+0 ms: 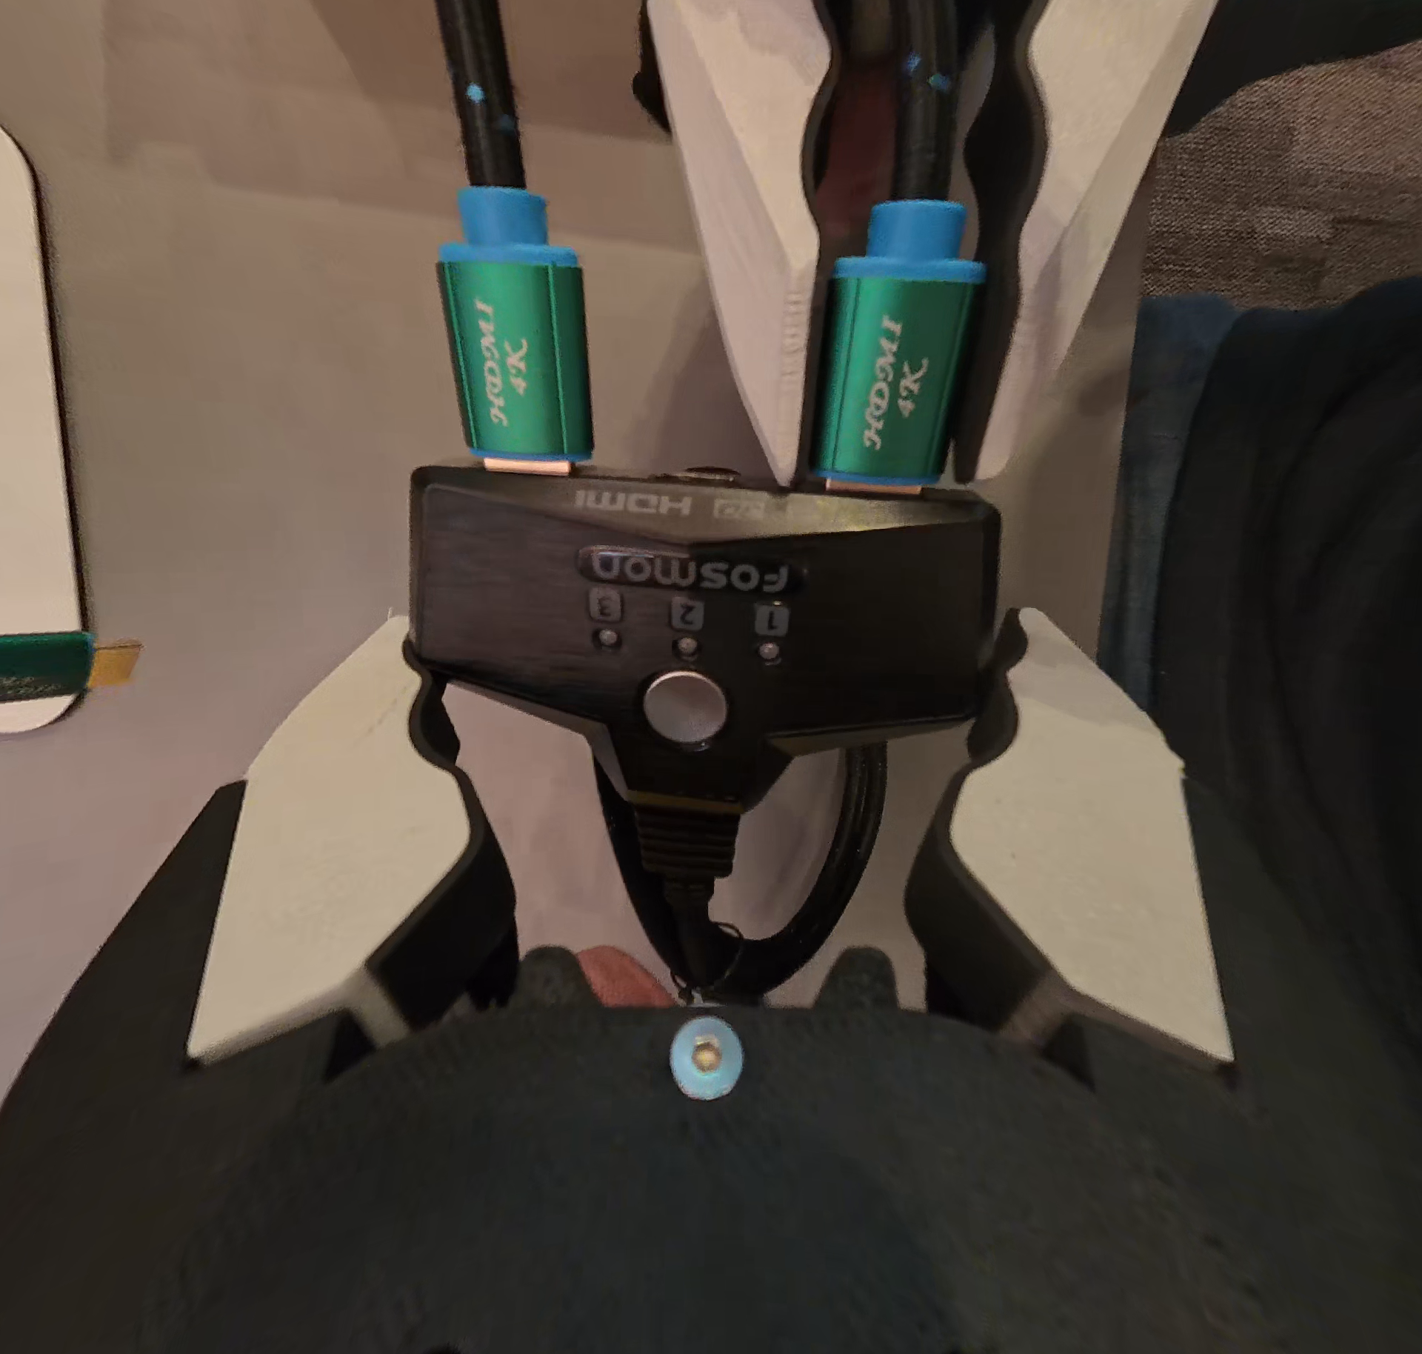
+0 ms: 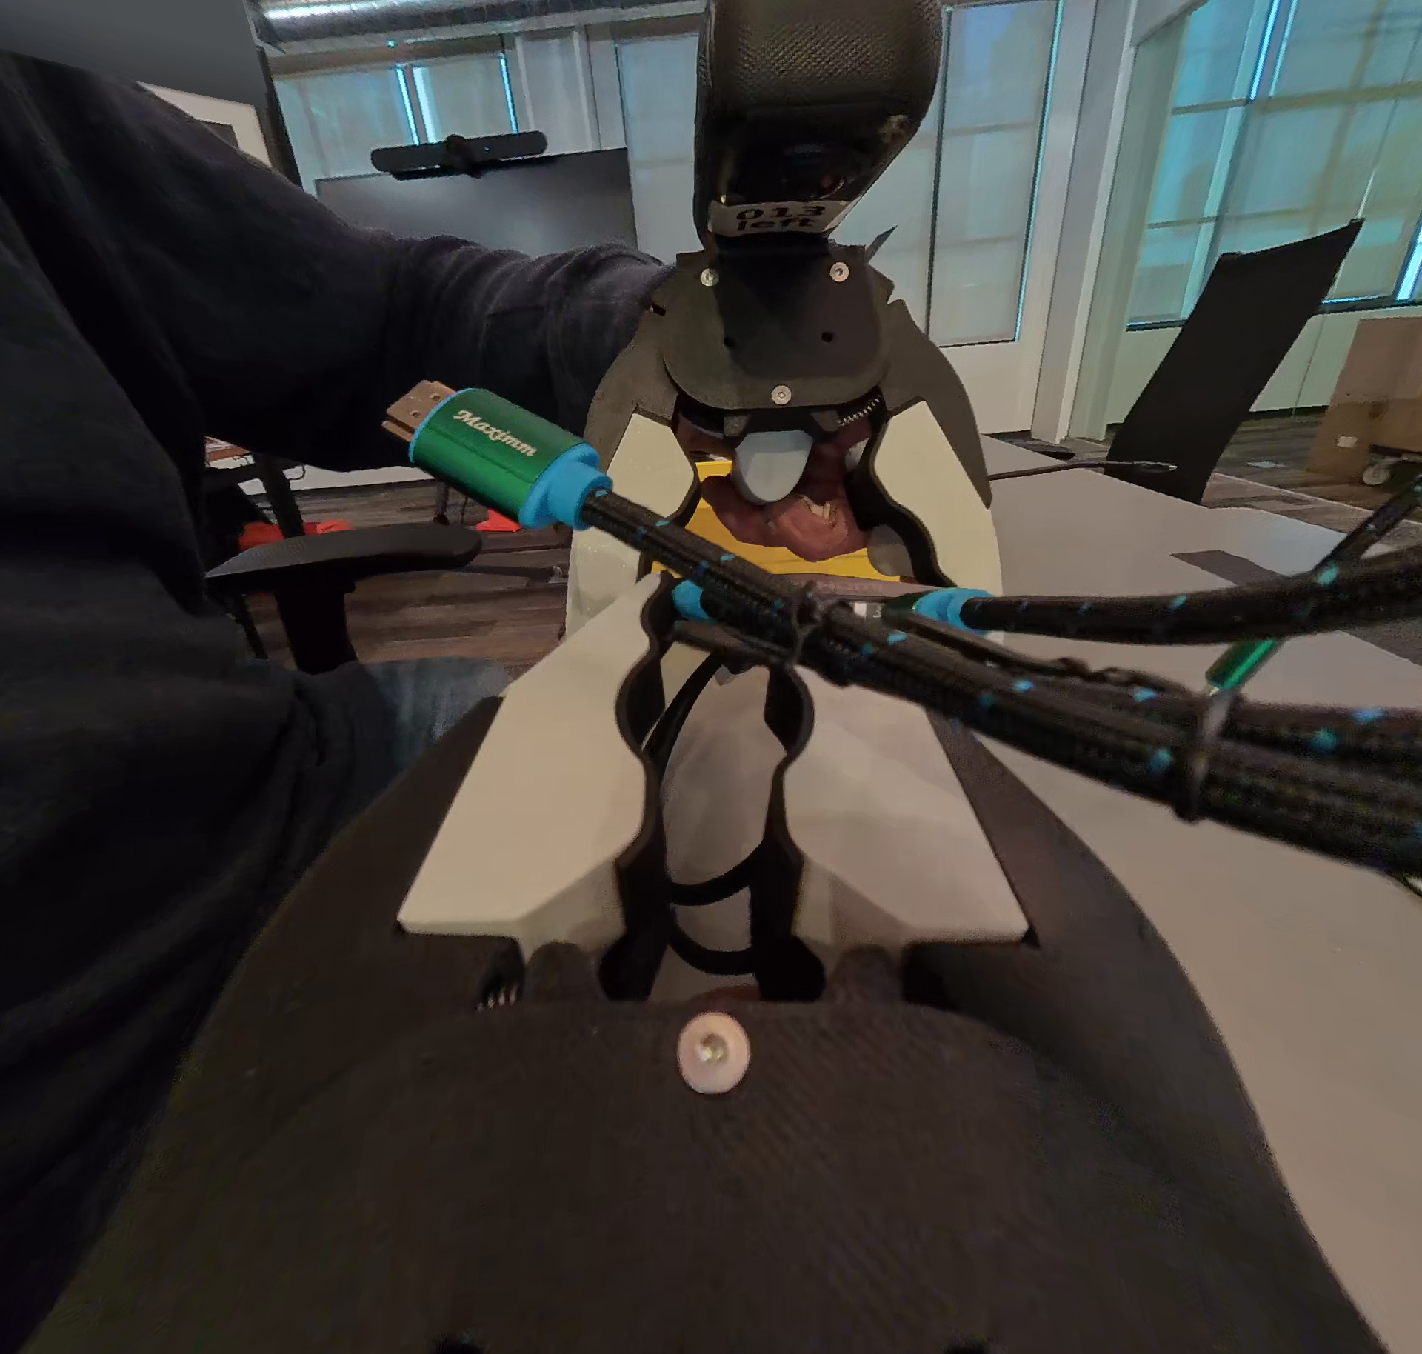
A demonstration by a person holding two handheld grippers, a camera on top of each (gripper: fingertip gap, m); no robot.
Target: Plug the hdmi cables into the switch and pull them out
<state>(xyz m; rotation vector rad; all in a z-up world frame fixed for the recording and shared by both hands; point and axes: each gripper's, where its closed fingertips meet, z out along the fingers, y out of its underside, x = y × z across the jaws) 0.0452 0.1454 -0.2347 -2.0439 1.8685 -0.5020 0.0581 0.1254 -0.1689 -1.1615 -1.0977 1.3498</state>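
Note:
My left gripper (image 1: 704, 624) is shut on the black HDMI switch (image 1: 692, 570), one finger on each side. Two green HDMI plugs with blue collars sit in its far ports, the left plug (image 1: 515, 363) and the right plug (image 1: 892, 386). My right gripper (image 1: 885, 463) comes in from the far side with its white fingers (image 1: 754, 240) closed on the right plug. In the right wrist view my right gripper (image 2: 716, 624) holds that plug at its blue collar (image 2: 689, 597), facing the left gripper (image 2: 792, 578). The plug body is hidden there.
A bundle of black braided cables (image 2: 1077, 724) crosses over my right gripper, with a loose green plug (image 2: 492, 447) sticking up left. Another loose plug (image 1: 46, 671) lies far left on a white card (image 1: 31, 432). A person's dark sleeve (image 2: 231, 393) is at left, above the grey table (image 2: 1193, 1048). About 6 cm separates my left fingertips from my right.

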